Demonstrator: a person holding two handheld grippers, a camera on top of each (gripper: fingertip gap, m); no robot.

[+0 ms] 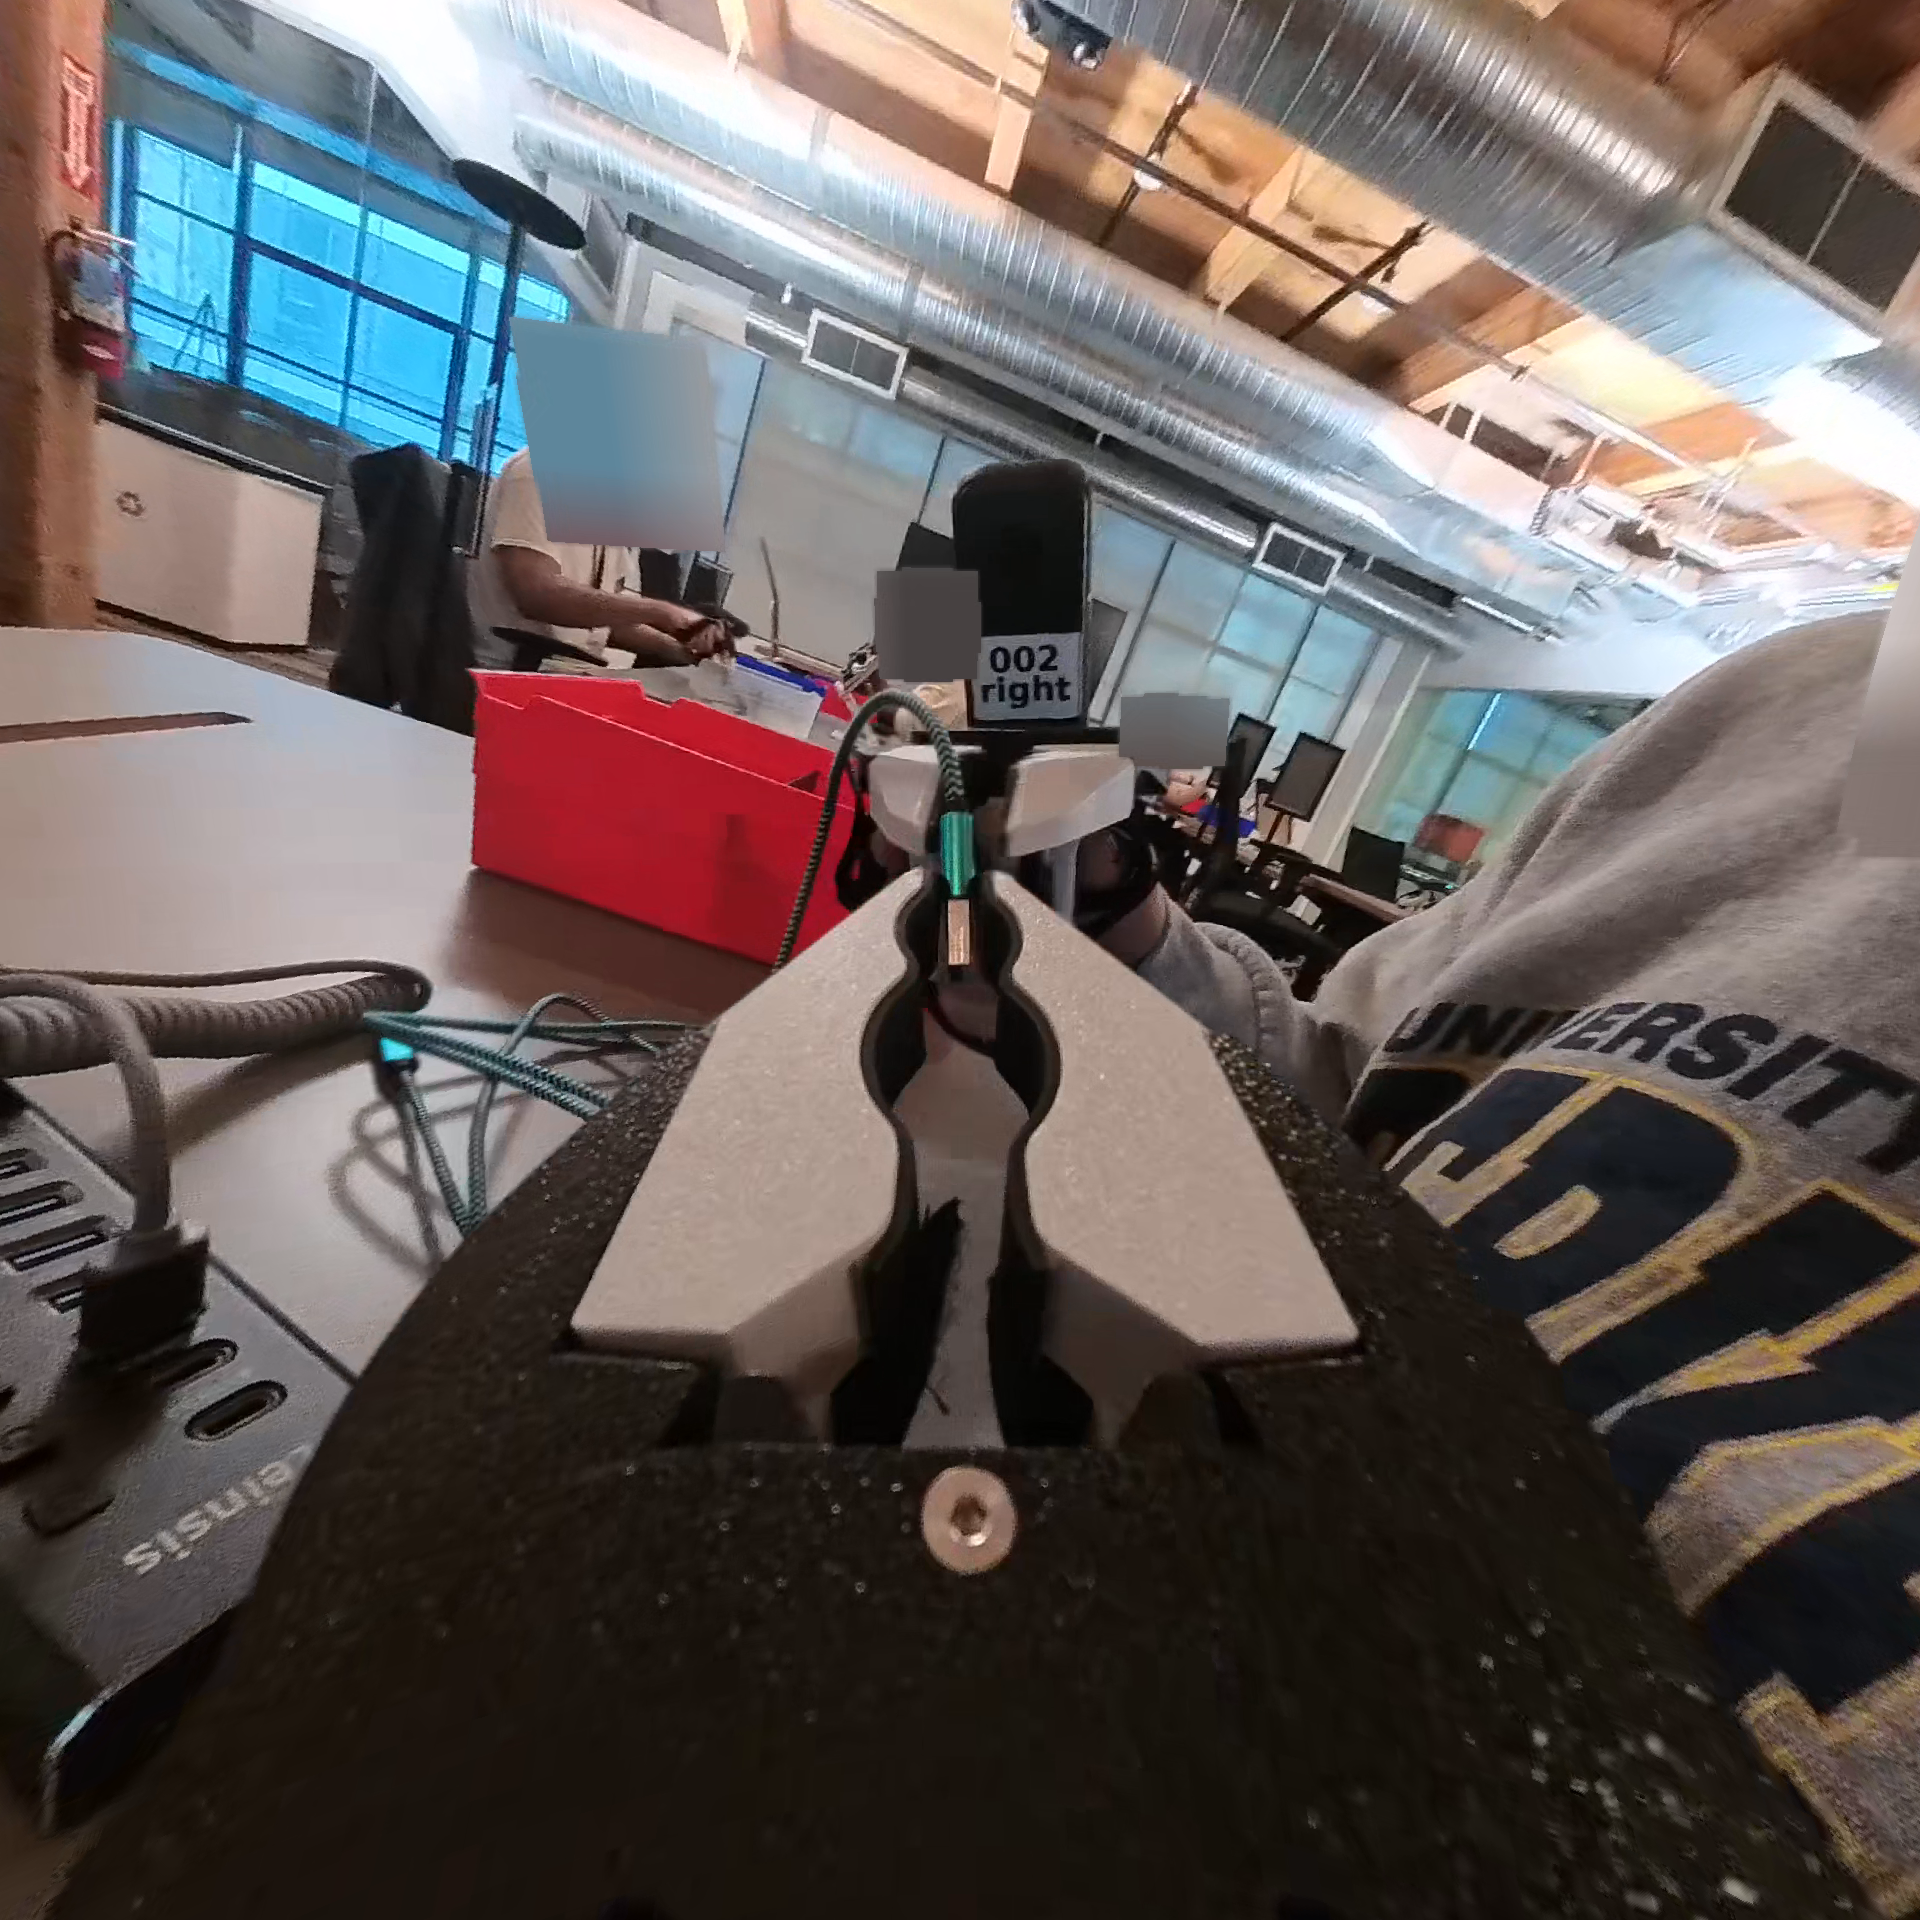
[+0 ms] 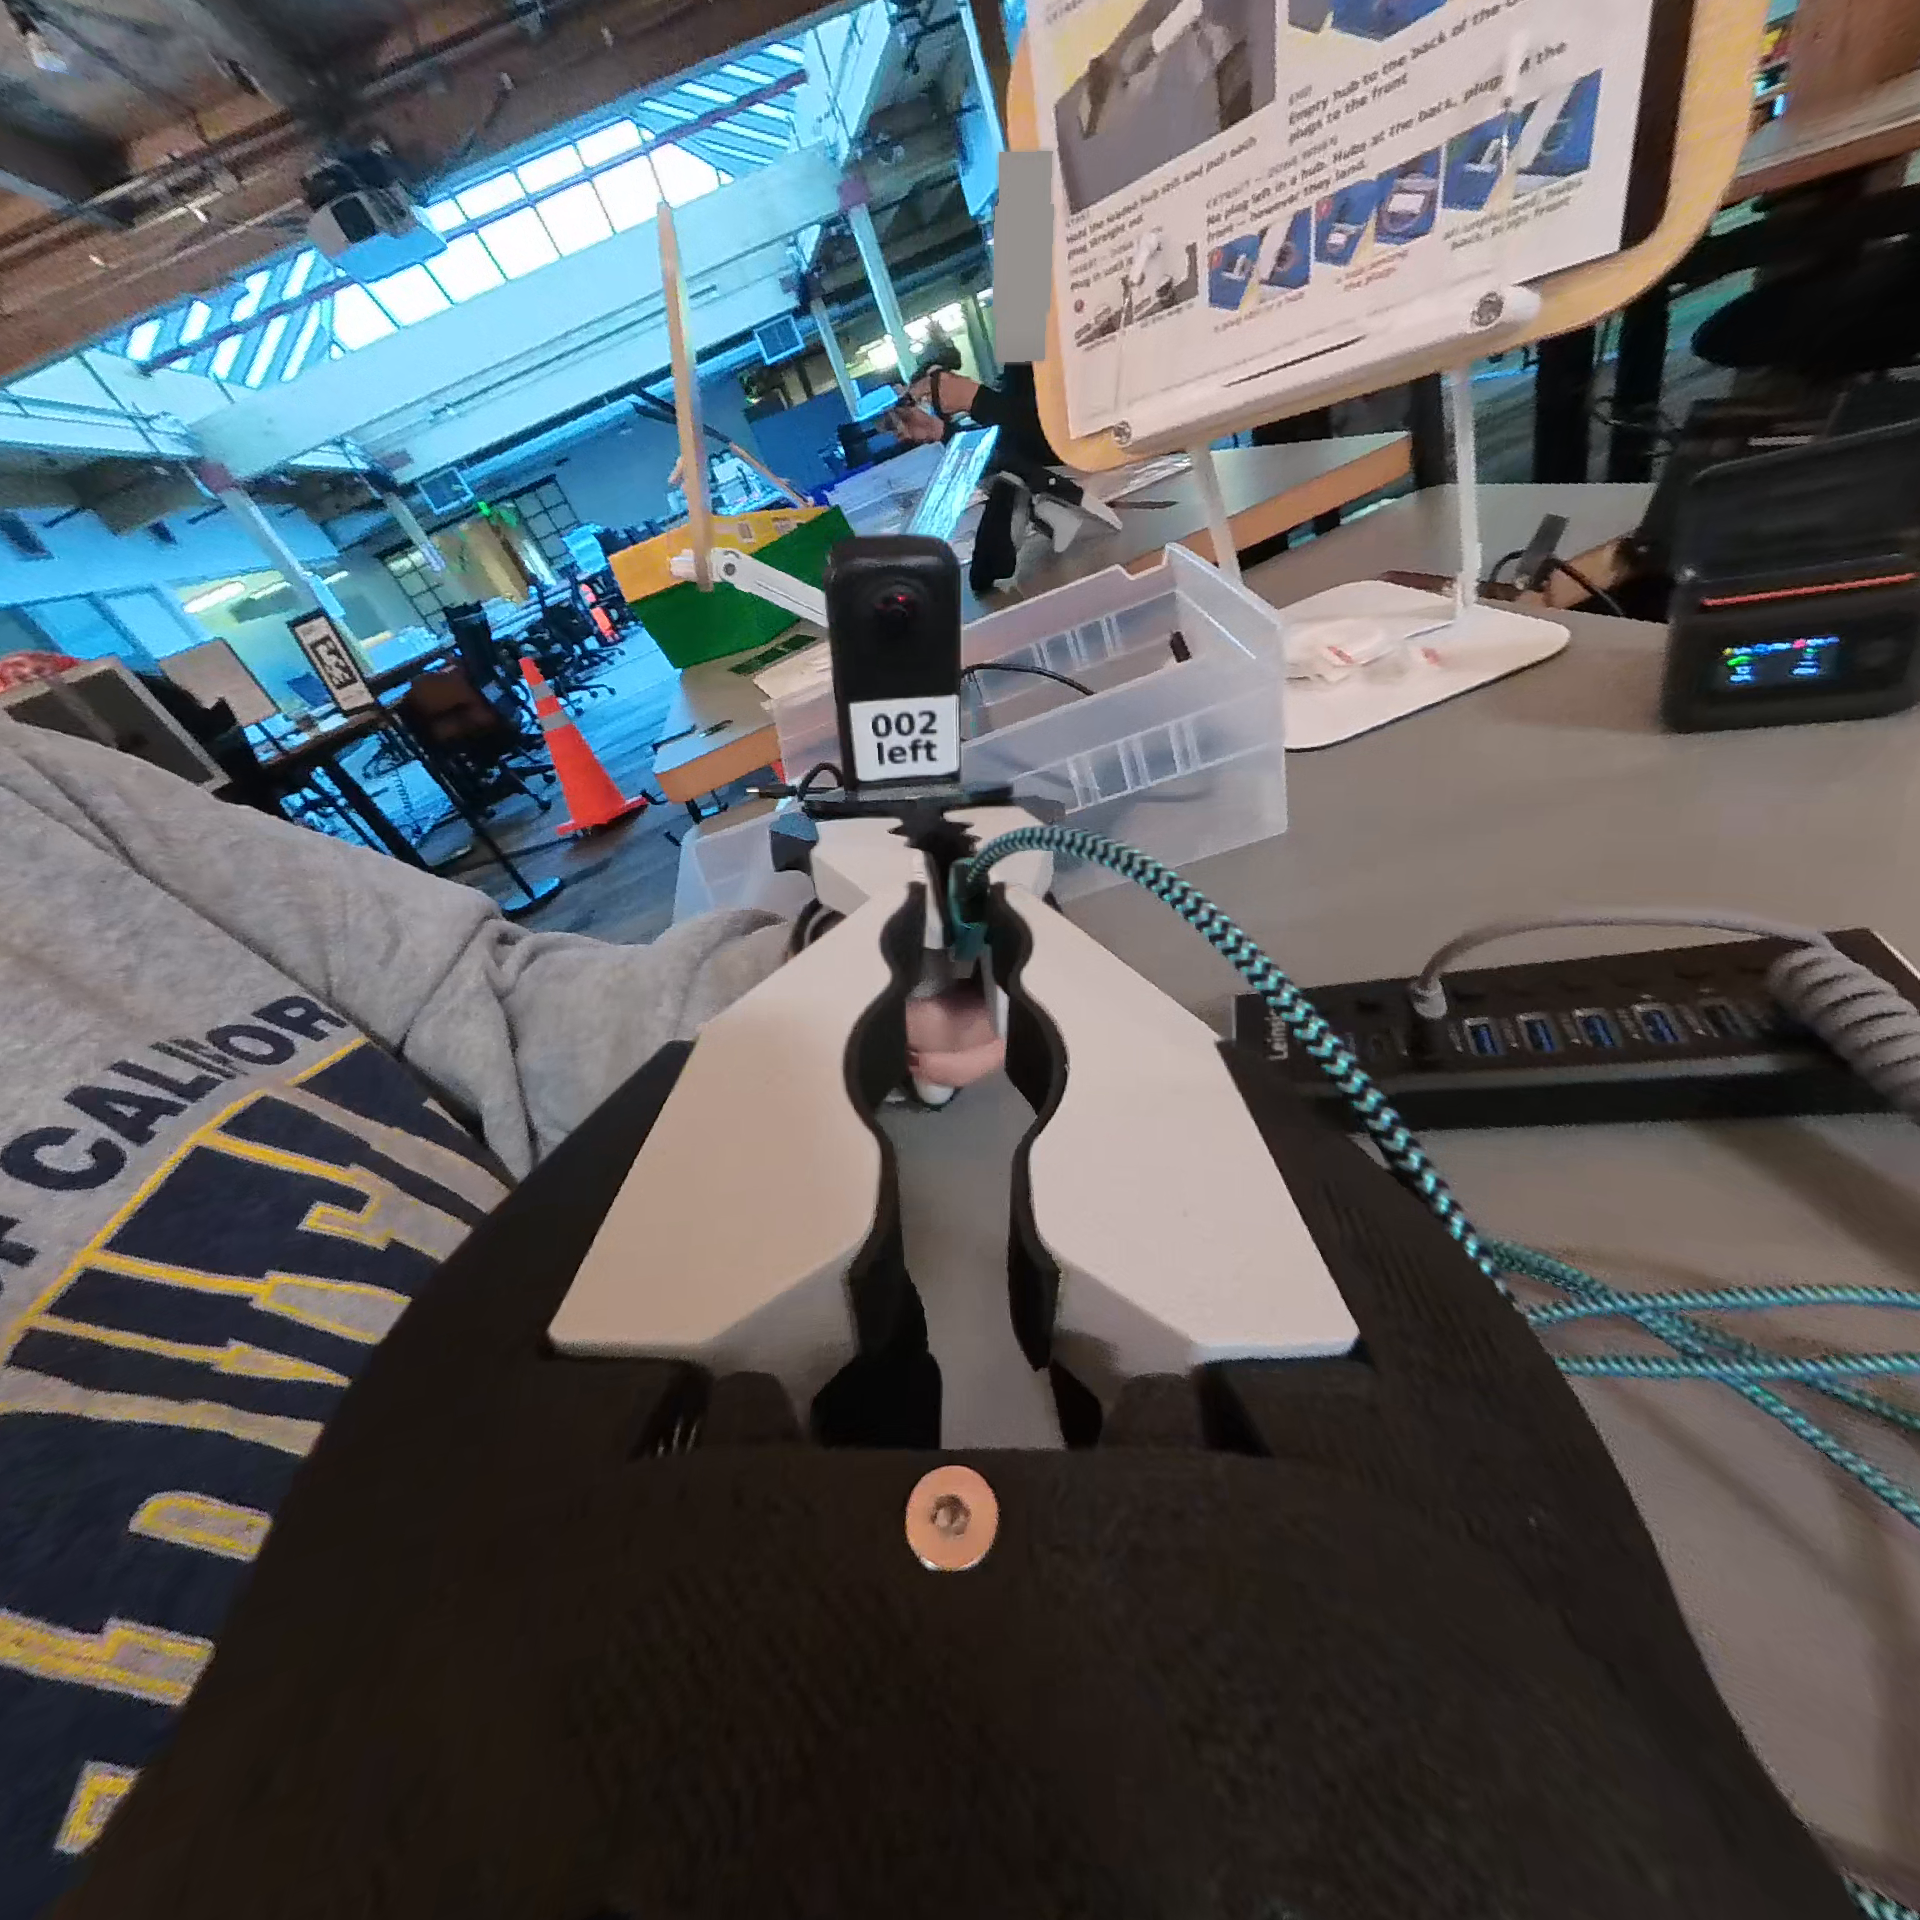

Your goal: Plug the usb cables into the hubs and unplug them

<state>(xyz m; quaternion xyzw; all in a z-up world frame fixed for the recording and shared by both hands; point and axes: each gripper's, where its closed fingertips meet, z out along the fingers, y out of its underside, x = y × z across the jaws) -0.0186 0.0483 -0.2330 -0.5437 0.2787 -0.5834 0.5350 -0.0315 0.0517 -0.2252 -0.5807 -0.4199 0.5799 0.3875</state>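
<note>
A teal-and-black braided USB cable (image 1: 831, 831) ends in a plug with a green shell and a silver tip (image 1: 956, 925). My left gripper (image 1: 956, 899) and my right gripper (image 2: 956, 914) meet tip to tip in the air above the table, and both look shut on this plug (image 2: 971, 930). The right gripper also shows in the left wrist view (image 1: 987, 805), and the left gripper shows in the right wrist view (image 2: 940, 862). The cable (image 2: 1299, 1039) hangs down to the table. A black hub (image 2: 1558, 1039) with blue ports lies at right; it also shows in the left wrist view (image 1: 156, 1434).
A grey coiled cable (image 2: 1829, 997) is plugged into the hub. More braided cable (image 1: 468, 1070) lies loose on the table. A red bin (image 1: 644, 800), a clear bin (image 2: 1132, 675), an instruction board on a stand (image 2: 1351, 208) and a black box with a screen (image 2: 1787, 623) stand behind. A grey sweatshirt (image 1: 1610, 1143) is close by. Left and right tips are no more than a few centimetres apart. Left tips and right tips are each some 20 centimetres from the black hub (image 2: 1558, 1039). It is also in sight in the left wrist view (image 1: 56, 1223).
</note>
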